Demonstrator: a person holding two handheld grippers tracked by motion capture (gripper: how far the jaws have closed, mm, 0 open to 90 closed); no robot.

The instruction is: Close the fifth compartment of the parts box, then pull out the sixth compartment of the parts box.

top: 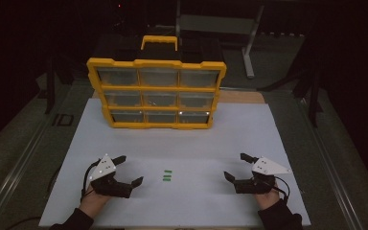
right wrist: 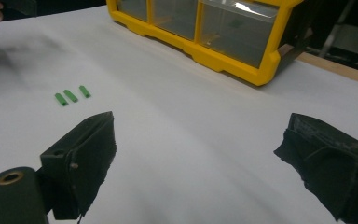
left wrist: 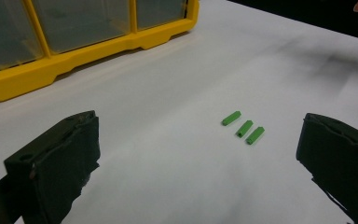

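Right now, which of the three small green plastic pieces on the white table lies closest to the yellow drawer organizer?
The far piece, at the end of the short row toward the yellow drawer organizer. The other two pieces lie behind it, nearer the person; the last one is farthest away.

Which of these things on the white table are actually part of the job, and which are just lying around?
Part of the job:
- three small green plastic pegs
- yellow plastic organiser box with clear drawers
- left claw, open
- right claw, open

Lying about:
- grey metal stand behind the table
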